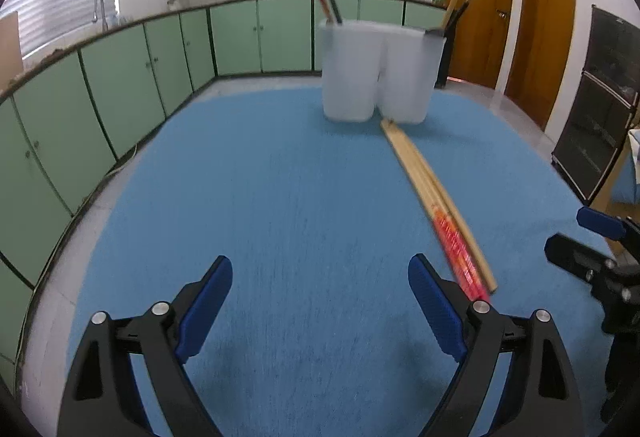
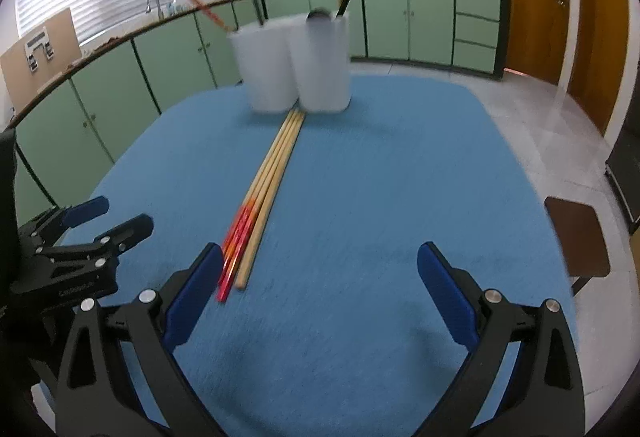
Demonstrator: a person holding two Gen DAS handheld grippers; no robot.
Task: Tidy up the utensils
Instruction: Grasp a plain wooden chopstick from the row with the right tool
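Note:
Three chopsticks (image 1: 434, 203) lie side by side on the blue table mat (image 1: 280, 197), two with red ends and one plain wood; they also show in the right wrist view (image 2: 266, 193). Their far tips reach two white holders (image 1: 380, 71), also in the right wrist view (image 2: 294, 63), which hold upright chopsticks and dark utensils. My left gripper (image 1: 320, 307) is open and empty, left of the chopsticks' near ends. My right gripper (image 2: 320, 301) is open and empty, right of those ends. Each gripper shows in the other's view: the right one (image 1: 580, 237), the left one (image 2: 106, 219).
Green kitchen cabinets (image 1: 168, 65) curve around the far and left sides. Wooden doors (image 1: 544, 33) stand at the right. A dark rack (image 1: 600, 105) is beyond the table's right edge. A brown stool (image 2: 578, 237) stands beside the table on the right.

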